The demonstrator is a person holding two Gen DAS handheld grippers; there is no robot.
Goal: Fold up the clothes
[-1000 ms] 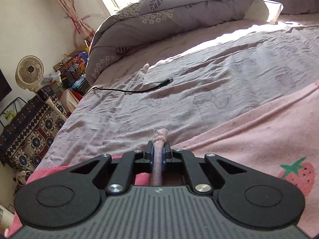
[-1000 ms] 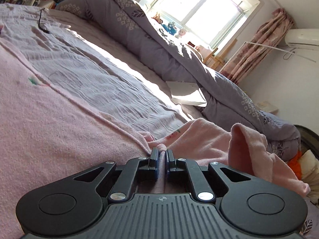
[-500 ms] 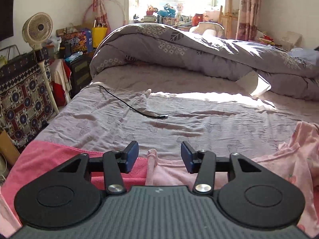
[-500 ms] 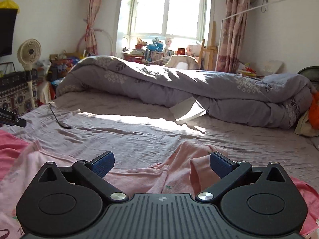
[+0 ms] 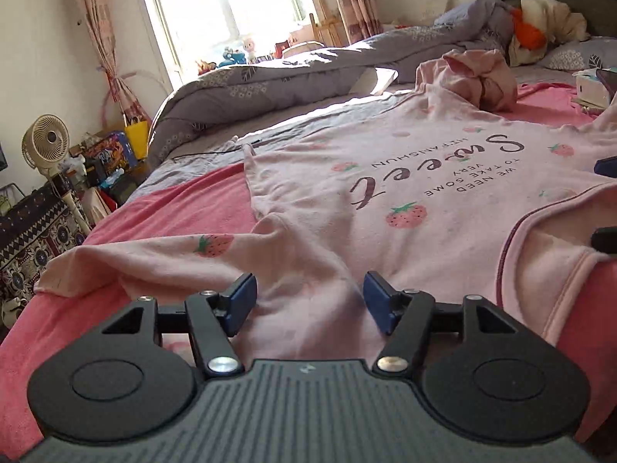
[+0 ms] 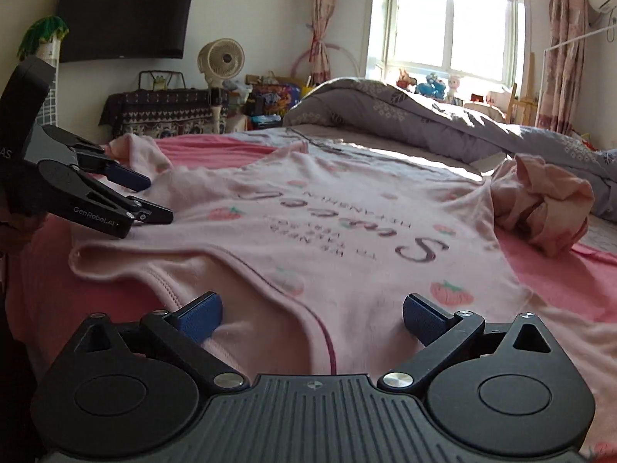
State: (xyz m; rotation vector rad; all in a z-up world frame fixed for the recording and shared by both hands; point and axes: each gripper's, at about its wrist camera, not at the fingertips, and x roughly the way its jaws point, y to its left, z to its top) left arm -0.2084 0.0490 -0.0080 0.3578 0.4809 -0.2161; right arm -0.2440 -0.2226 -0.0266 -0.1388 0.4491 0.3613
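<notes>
pale pink cotton t-shirt with strawberry print and "sweet" lettering (image 5: 385,177) spread front-up on bright pink fleece blanket (image 5: 185,208) over bed with wrinkled lilac sheet (image 5: 231,131); body mostly flat, hem toward the window, neckline with dark piping nearest the cameras; no fold made yet, judged from how it lies.

left gripper (image 5: 310,301) just above the near shoulder area; jaws opening, cloth below and between them but not pinched; right gripper (image 6: 312,318) over the collar, jaws spread wide, holding nothing; left gripper also seen side-on in the right wrist view (image 6: 115,200), near the sleeve.

near sleeve (image 5: 146,254) lying out sideways, rumpled, edge curled; far sleeve bunched into crumpled lump (image 6: 540,208) at the far corner, not laid flat.

stage judged early: spreading about done, smoothing partial; left to do: straighten both sleeves, fold sleeves and sides inward, fold body lengthwise, maybe stack; other clothes to fold not clearly seen, heap by the headboard (image 5: 540,19) too unclear to call.
</notes>
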